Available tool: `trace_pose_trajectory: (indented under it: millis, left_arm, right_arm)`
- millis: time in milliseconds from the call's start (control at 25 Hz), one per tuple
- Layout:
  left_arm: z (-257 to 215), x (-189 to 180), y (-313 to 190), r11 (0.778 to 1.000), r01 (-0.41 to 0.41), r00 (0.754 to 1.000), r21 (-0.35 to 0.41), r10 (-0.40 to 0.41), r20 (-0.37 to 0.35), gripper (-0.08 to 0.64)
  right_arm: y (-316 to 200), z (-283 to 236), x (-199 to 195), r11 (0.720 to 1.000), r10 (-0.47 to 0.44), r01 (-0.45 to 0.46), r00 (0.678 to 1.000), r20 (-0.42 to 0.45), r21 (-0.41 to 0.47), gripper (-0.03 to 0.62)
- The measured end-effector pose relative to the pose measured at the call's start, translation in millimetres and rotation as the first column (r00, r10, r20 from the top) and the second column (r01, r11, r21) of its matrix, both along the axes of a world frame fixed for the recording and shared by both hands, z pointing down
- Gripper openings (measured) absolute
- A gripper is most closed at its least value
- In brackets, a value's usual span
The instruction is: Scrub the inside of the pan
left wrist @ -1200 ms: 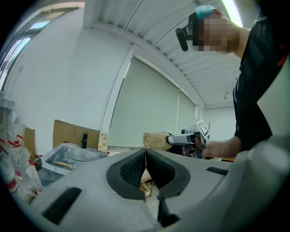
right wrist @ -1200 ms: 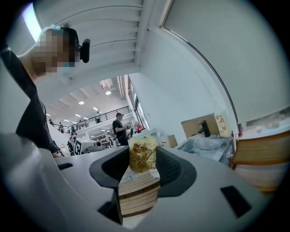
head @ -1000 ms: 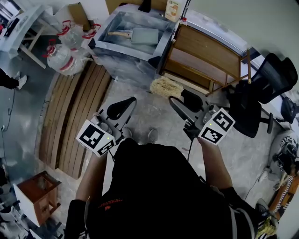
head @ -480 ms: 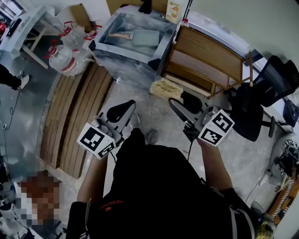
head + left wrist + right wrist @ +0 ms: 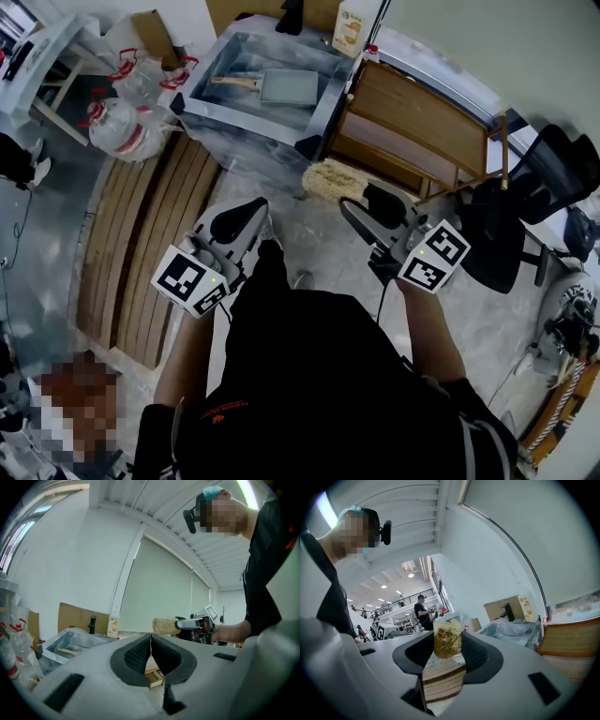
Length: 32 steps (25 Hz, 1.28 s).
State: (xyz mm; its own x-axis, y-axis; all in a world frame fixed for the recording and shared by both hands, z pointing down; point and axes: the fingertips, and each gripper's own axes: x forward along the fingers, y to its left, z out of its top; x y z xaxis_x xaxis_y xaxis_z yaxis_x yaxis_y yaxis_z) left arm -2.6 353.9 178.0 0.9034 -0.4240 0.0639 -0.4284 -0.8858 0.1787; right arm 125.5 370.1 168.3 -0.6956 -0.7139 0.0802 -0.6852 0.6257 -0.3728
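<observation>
Sink and pan sit a bit lower in the head view than a second ago. Both grippers hold roughly the same spots in frame. Reads as the person closing on the sink, not reaching yet.

Left hand-held gripper: jaws fully together, pads touching, nothing between them.
Right hand-held gripper: clamped on a straw-coloured fibrous scrubber, gripped at its near end. Most of the pad sticks out past the tips, toward the sink.

Pan is at the upper centre of the head view, lying flat on the sink floor, open side up as far as I can tell. It is well apart from both grippers. No scrubbing contact yet, so the task hasn't started.

Pan axis: the long axis runs left-right across the frame, roughly along the sink's length. Wooden handle points frame-left, square grey body to the right.

Around it: faucet behind the sink, wooden rack to the right, water bottles at the upper left, planks on the floor at the left.

Risks, my read:
- Pan looks loose in the sink. Scrub pressure would likely slide or spin it unless the left gripper pins the handle, and that one has to open first.
- Scrubber is soft and held by one end, so a hard push could fold it or work it out of the jaws.
- Sink walls are tall, so a low approach could clip the rim.
</observation>
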Motion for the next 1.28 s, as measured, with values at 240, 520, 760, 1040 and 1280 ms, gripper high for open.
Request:
trace_pose_trajectory:
  millis: [240, 520, 760, 1040, 1280]
  left_arm:
    - [20, 0, -71, 0.999, -0.024, 1.0, -0.038, 0.024, 0.009, 0.02]
    - [24, -3, -169, 0.996, -0.061, 0.997, -0.066, 0.063, 0.034, 0.02]
    - [34, -18, -241, 0.993, -0.088, 0.994, -0.077, 0.093, 0.055, 0.02]
    - [42, -30, -313, 0.989, -0.115, 0.991, -0.092, 0.12, 0.052, 0.02]
    - [48, -33, -355, 0.982, -0.152, 0.987, -0.108, 0.158, 0.043, 0.02]
  right_arm:
    - [-70, 12, -2, 1.0, 0.015, -0.015, 1.0, -0.008, -0.026, 0.183]
    - [-164, 26, -8, 0.997, 0.03, -0.032, 0.999, -0.017, -0.068, 0.183]
    - [-236, 40, -21, 0.992, 0.05, -0.052, 0.999, -0.022, -0.112, 0.183]
    - [-305, 51, -30, 0.985, 0.079, -0.086, 0.996, -0.051, -0.148, 0.183]
    - [-345, 56, -35, 0.979, 0.102, -0.114, 0.992, -0.076, -0.168, 0.183]
